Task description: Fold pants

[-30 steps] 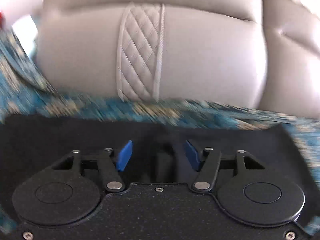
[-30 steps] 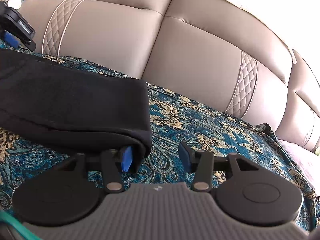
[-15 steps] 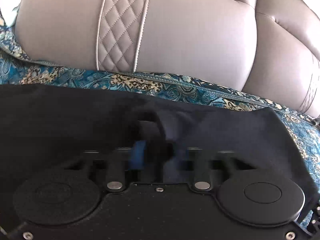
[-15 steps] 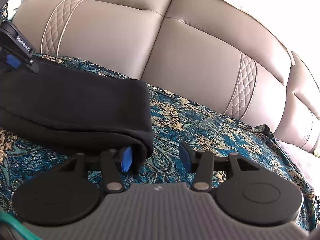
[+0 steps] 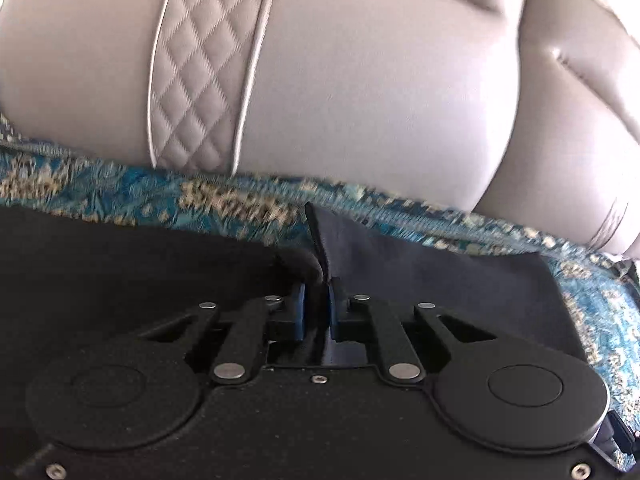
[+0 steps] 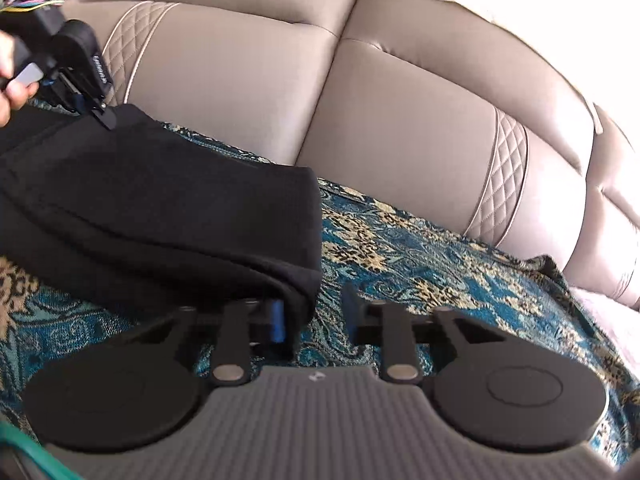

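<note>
The black pants [image 6: 160,208] lie folded on the patterned blue cover [image 6: 420,264] of a sofa seat. In the left wrist view my left gripper [image 5: 317,312] is shut on a pinched ridge of the pants [image 5: 420,276], which stands up between the blue pads. In the right wrist view my right gripper [image 6: 314,314] is open at the pants' near right corner, with its left finger [image 6: 276,320] tucked under the folded edge. The left gripper [image 6: 96,110] shows there at the far left, gripping the pants' far edge and lifting it.
Beige leather backrests [image 6: 400,120] with quilted strips rise right behind the seat. The patterned cover runs on to the right of the pants. A pale cushion or cloth [image 6: 604,312] lies at the far right edge.
My left gripper has shut on the pants' far edge and raised it. My right gripper has stayed open at the near right corner.
</note>
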